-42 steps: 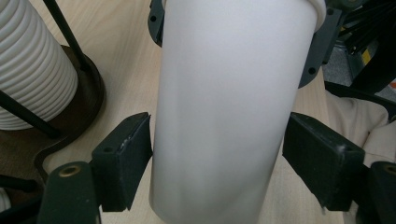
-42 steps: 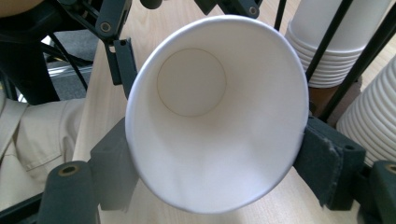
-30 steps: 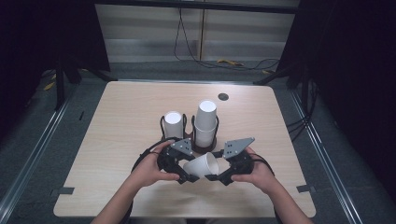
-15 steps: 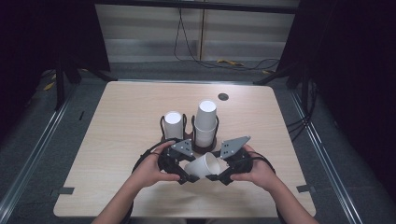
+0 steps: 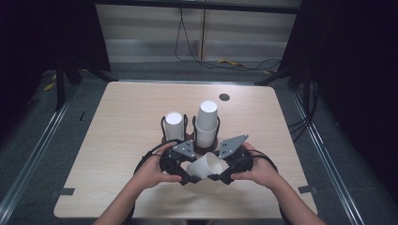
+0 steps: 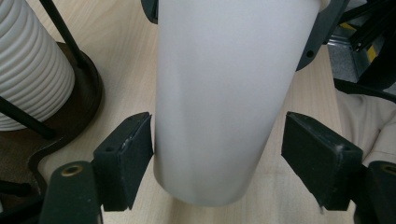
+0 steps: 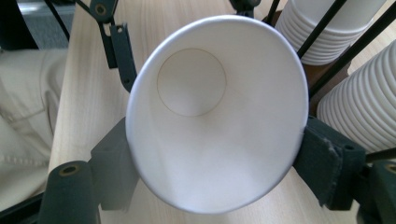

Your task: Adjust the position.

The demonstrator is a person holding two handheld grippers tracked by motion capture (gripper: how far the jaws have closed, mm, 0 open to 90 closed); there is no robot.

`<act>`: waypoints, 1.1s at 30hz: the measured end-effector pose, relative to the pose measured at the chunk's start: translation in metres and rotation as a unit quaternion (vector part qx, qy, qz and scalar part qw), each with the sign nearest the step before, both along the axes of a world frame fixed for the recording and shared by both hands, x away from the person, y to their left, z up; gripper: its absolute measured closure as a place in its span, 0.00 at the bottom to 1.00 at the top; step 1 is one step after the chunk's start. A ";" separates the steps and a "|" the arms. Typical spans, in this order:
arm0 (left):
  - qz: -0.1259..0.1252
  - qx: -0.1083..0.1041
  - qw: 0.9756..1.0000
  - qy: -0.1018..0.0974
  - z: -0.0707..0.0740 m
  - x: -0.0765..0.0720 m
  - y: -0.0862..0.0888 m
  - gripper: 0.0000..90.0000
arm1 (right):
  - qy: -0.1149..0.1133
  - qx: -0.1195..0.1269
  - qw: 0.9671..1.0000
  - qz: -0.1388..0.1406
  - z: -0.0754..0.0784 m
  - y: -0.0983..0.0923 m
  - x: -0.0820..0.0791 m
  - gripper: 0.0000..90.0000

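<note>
We are passing the paper cup (image 5: 206,165) near the bench (image 5: 117,140) edge: right tongs (image 5: 220,176) clamping its rim, left tongs (image 5: 187,178) closing around its base, one pad touching; next, finish the left grip.

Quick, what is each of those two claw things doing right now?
Left gripper: open, jaws just been closing around the paper cup, one pad not yet touching.
Right gripper: shut on the paper cup's rim.

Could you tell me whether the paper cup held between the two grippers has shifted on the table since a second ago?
No. The paper cup lies just in front of the cup holder's base, as before, its mouth toward the right gripper.
</note>
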State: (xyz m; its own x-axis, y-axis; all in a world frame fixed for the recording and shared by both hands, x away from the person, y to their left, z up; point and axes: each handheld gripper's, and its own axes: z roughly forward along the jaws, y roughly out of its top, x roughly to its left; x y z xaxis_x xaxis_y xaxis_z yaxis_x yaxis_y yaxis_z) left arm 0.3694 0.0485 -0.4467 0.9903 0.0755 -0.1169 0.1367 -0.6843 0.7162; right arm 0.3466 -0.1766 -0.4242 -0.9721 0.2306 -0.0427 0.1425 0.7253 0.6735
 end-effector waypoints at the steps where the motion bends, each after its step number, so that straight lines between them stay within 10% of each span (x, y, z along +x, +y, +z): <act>1: 0.000 -0.003 1.000 0.002 0.000 0.000 0.000 0.28 | -0.003 -0.004 1.000 0.003 0.000 0.001 0.000 0.26; 20: -0.015 -0.008 1.000 -0.003 -0.004 -0.001 -0.001 0.34 | -0.020 -0.033 0.999 0.036 0.008 0.011 -0.001 0.25; 33: -0.021 -0.041 0.999 0.017 -0.010 0.004 0.006 0.35 | -0.009 0.054 0.998 0.014 0.003 -0.003 -0.001 0.17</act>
State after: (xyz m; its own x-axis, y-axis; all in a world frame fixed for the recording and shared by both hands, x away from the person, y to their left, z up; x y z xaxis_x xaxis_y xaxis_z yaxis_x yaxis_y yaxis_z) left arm 0.3736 0.0542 -0.4568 0.9876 0.0236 -0.1554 0.1355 -0.6289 0.7656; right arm 0.3457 -0.1791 -0.4213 -0.9775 0.2076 -0.0375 0.1097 0.6520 0.7502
